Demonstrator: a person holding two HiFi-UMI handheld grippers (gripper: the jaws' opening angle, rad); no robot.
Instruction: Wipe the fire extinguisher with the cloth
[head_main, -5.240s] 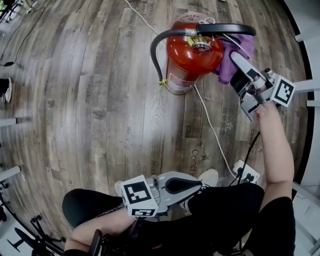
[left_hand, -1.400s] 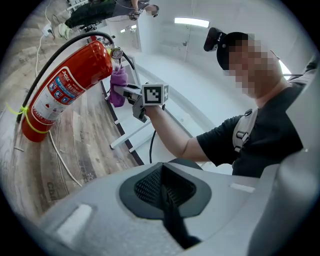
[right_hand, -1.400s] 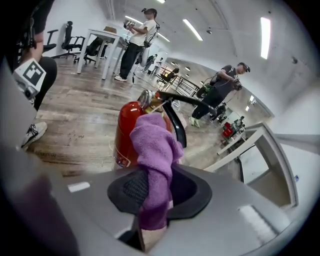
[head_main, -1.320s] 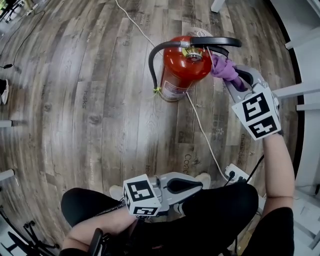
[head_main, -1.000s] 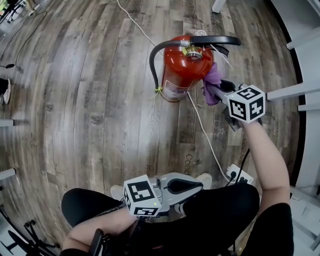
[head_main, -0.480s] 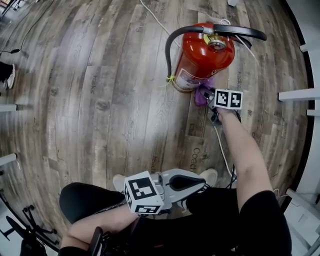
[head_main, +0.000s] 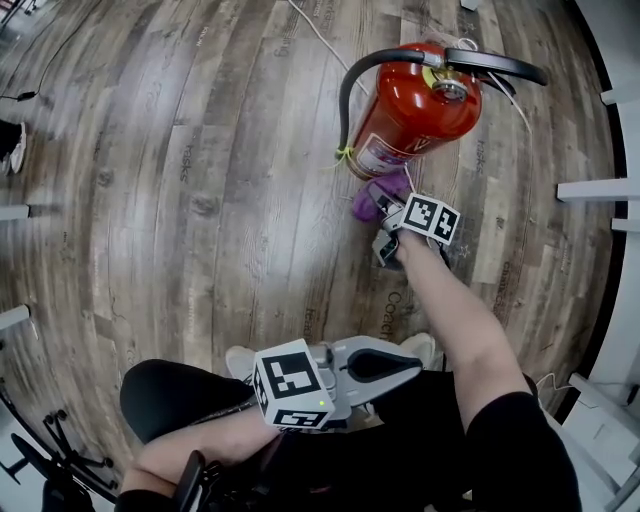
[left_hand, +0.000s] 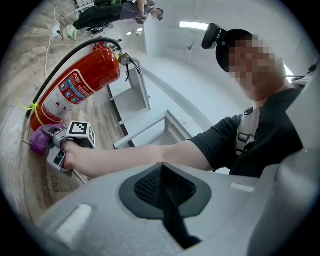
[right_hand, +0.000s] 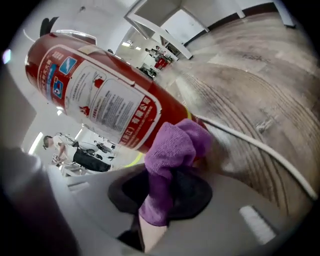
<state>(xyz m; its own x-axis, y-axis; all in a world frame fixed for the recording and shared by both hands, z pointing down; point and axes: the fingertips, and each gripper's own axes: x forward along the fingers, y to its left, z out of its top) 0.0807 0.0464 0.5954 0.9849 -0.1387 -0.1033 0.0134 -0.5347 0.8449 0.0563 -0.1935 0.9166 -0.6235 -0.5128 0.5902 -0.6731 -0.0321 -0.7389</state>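
A red fire extinguisher (head_main: 415, 118) with a black hose and handle stands on the wood floor, also seen in the left gripper view (left_hand: 75, 86) and filling the right gripper view (right_hand: 95, 95). My right gripper (head_main: 385, 205) is shut on a purple cloth (head_main: 372, 194) and presses it against the cylinder's base near the floor; the cloth (right_hand: 172, 155) bunches out of the jaws against the label's lower edge. My left gripper (head_main: 385, 365) rests shut over the person's lap, far from the extinguisher, with nothing in it.
A white cable (head_main: 320, 30) runs across the floor behind the extinguisher. White furniture legs (head_main: 590, 190) stand at the right edge. The person's black-clad legs and a white shoe (head_main: 235, 360) are at the bottom.
My right gripper has carried the cloth down the extinguisher's right side, from near the handle to the base, and round toward its front.
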